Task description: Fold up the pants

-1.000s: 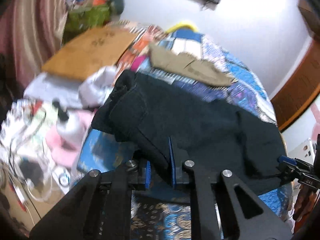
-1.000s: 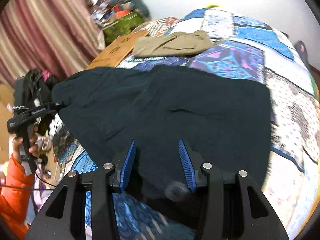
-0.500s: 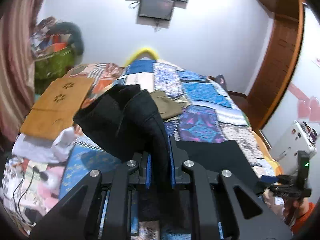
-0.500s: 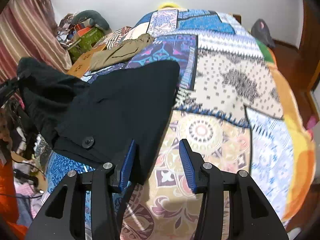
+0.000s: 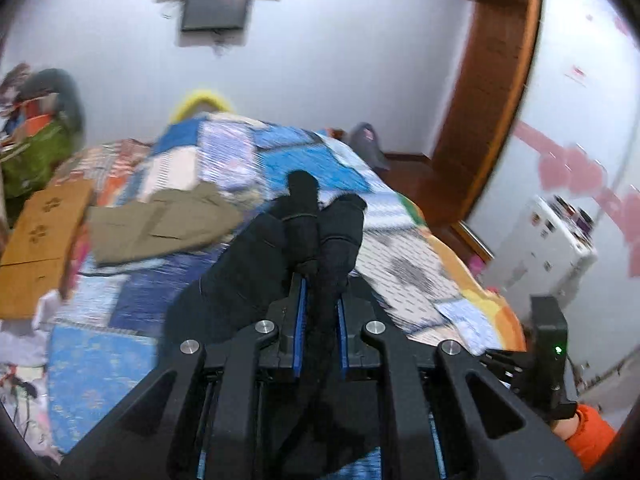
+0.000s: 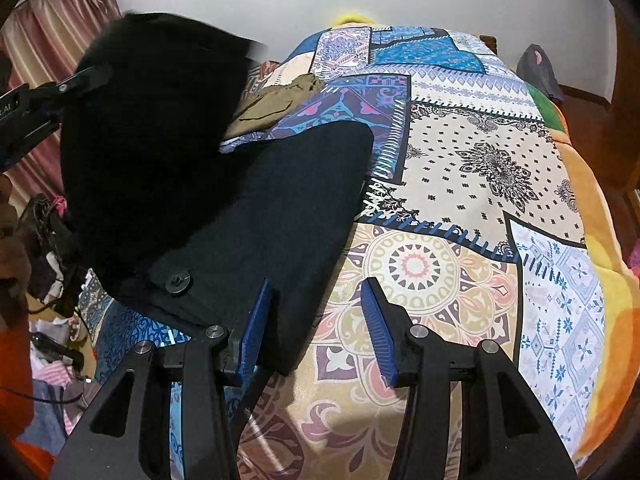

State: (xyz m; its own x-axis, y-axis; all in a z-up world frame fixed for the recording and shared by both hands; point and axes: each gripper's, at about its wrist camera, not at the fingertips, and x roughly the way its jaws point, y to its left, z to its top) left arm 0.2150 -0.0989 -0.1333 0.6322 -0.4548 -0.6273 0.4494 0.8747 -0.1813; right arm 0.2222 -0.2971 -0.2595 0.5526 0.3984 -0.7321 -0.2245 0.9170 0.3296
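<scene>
The black pants (image 6: 256, 208) lie partly on the patchwork bed quilt (image 6: 480, 184), with a button (image 6: 178, 282) near the front edge. My left gripper (image 5: 319, 300) is shut on a bunched end of the black pants (image 5: 316, 224) and holds it lifted above the bed; it shows from the side in the right wrist view (image 6: 86, 78). My right gripper (image 6: 316, 320) is open and empty, just above the front corner of the pants, its left finger over the fabric edge.
Folded khaki pants (image 5: 160, 220) lie further back on the quilt, also in the right wrist view (image 6: 276, 106). A wooden board (image 5: 40, 240) and clutter sit left of the bed. A wooden door frame (image 5: 492, 92) and white unit (image 5: 540, 248) stand to the right.
My left gripper has lifted the held end of the pants higher and carried it rightward over the bed. My right gripper stays open by the pants' front corner.
</scene>
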